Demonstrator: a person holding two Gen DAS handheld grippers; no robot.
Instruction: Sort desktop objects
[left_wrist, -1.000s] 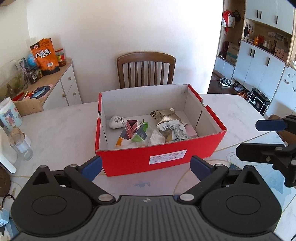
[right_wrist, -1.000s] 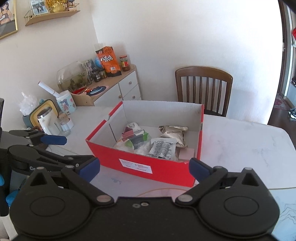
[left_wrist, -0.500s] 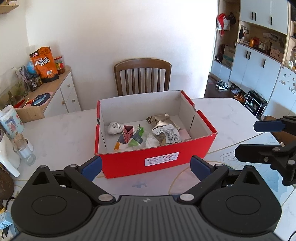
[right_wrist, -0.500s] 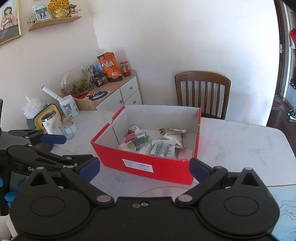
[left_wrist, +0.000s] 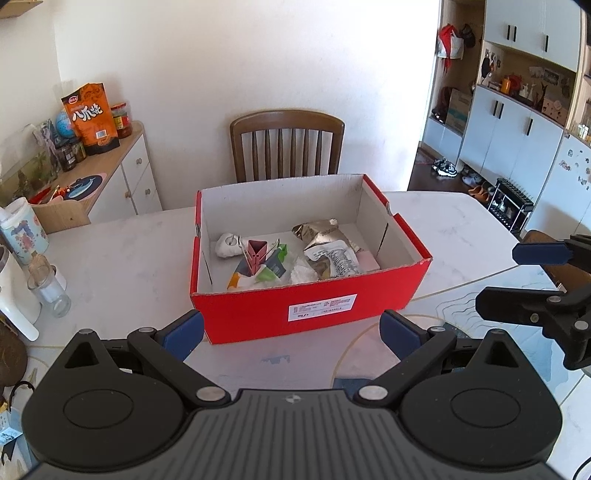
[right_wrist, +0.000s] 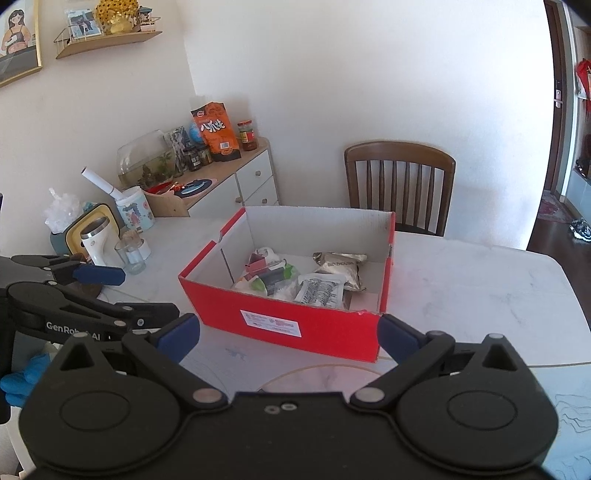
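Legibly, "GenRobot AI" on left tool (right_wrist: 147, 291)

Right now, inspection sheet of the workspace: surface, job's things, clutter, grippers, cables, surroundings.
Surface: white marble-look table, bare in front of the box.
Job's things: open red box holding a silver pouch, printed sachet, pink clip, white lump.
Clutter: glass jar and patterned mug at the table's left edge.
Grippers: left gripper and right gripper open, empty, short of the box.
Cables: nothing seen.
Surroundings: wooden chair behind the table, sideboard with an orange snack bag.
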